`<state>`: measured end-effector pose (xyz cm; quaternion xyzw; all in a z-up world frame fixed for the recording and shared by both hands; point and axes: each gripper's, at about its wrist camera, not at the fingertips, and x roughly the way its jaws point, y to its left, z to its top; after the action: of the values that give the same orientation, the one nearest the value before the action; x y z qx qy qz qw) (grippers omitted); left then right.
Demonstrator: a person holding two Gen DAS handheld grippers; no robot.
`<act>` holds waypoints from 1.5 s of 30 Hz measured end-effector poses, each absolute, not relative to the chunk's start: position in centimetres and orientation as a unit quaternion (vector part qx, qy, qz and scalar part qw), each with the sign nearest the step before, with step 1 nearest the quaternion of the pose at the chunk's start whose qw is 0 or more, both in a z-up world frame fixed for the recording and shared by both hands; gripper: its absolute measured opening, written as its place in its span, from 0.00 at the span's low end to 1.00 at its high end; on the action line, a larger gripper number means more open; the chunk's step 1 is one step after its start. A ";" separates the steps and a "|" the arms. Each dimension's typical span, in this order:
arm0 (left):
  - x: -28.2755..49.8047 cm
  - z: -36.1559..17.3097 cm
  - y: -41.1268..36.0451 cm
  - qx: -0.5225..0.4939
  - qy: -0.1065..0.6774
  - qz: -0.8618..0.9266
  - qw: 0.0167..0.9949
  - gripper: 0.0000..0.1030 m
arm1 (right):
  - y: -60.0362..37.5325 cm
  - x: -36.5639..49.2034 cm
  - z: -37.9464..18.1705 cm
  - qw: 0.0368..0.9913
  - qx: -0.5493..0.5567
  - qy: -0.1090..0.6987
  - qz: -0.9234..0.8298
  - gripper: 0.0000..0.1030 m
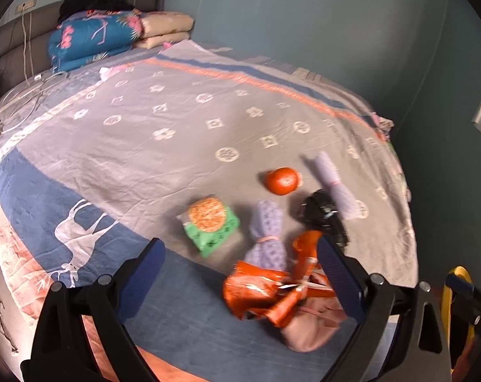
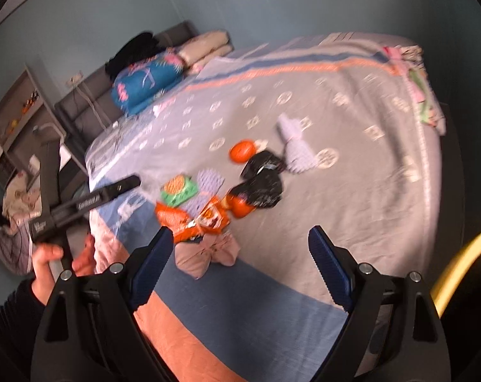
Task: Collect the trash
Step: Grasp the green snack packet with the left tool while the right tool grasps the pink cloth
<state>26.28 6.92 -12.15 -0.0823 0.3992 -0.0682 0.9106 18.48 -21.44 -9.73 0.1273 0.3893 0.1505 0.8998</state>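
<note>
Left claw point(image 1: 240, 273) spread wide above bed point(image 1: 145, 146), orange wrapper point(image 1: 259, 289) between fingers. Beyond: green snack packet point(image 1: 211, 227), orange fruit point(image 1: 281, 180), black bag point(image 1: 325, 215), two lilac bundles point(image 1: 267, 229).

An orange wrapper point(image 1: 256, 289) lies crumpled at lower center. A green snack packet point(image 1: 211, 226) lies flat upper left of it. A black bag point(image 1: 325, 216) sits to its upper right.

A: We're in a home bedroom, right?
B: Yes. We see a bed point(image 1: 176, 121) with a patterned bedspread, folded quilts point(image 1: 94, 41) stacked against the padded headboard point(image 1: 14, 44), and teal walls point(image 1: 304, 16).
A: We also get a shelf unit point(image 2: 17, 117) beside the bed in the right wrist view.
</note>
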 end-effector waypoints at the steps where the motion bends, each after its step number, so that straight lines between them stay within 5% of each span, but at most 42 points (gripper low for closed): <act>1: 26.7 -12.6 7.2 -0.086 0.404 -0.064 0.908 0.90 | -20.5 18.7 -10.4 0.899 0.114 0.395 0.150 0.81; 20: 33.2 -19.5 9.1 -0.123 0.472 -0.037 0.873 0.88 | -10.8 22.1 -17.8 0.868 -0.008 0.463 0.179 0.84; 29: 34.5 -22.5 9.7 -0.154 0.498 -0.042 0.853 0.52 | -9.5 24.2 -20.1 0.849 0.004 0.496 0.180 0.78; 36: 35.0 -23.1 10.4 -0.188 0.495 -0.050 0.847 0.13 | -8.8 25.3 -21.3 0.829 0.032 0.523 0.196 0.49; 45: 34.3 -22.6 11.3 -0.212 0.477 -0.058 0.851 0.02 | -8.4 24.4 -20.8 0.832 0.032 0.514 0.207 0.23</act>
<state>34.35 11.29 -22.57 -0.2121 0.4766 -0.0576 0.8512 24.40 -8.42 -20.75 0.0315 0.5143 0.2071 0.8316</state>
